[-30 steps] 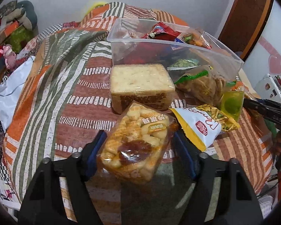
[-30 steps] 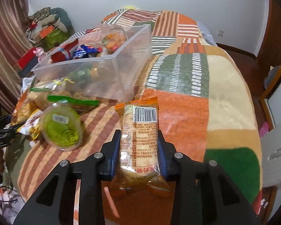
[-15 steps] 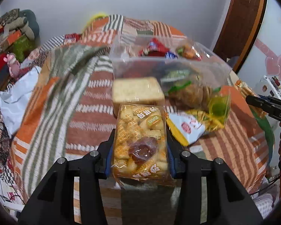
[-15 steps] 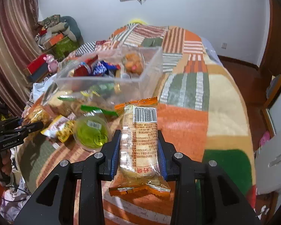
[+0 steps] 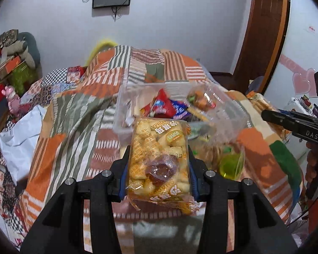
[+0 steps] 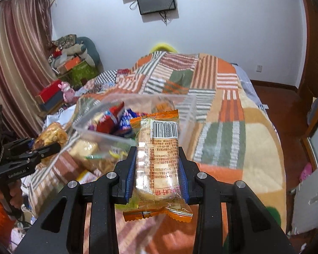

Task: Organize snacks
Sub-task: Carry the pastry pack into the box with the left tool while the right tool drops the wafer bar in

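Clear, crinkly plastic wraps both snacks. The left claw (image 5: 159,169) is clamped on a pack of small golden biscuits (image 5: 159,160) with a dark red jam-like blob showing through the film and yellow printed lettering. The right claw (image 6: 157,171) squeezes a long pale cake bar (image 6: 158,165) in see-through wrap with orange crimped ends and a barcode label facing up. Both packs hang above the striped patchwork bed (image 6: 222,127), near its foot end, just short of a clear plastic bin (image 5: 233,114) holding red and blue packets.
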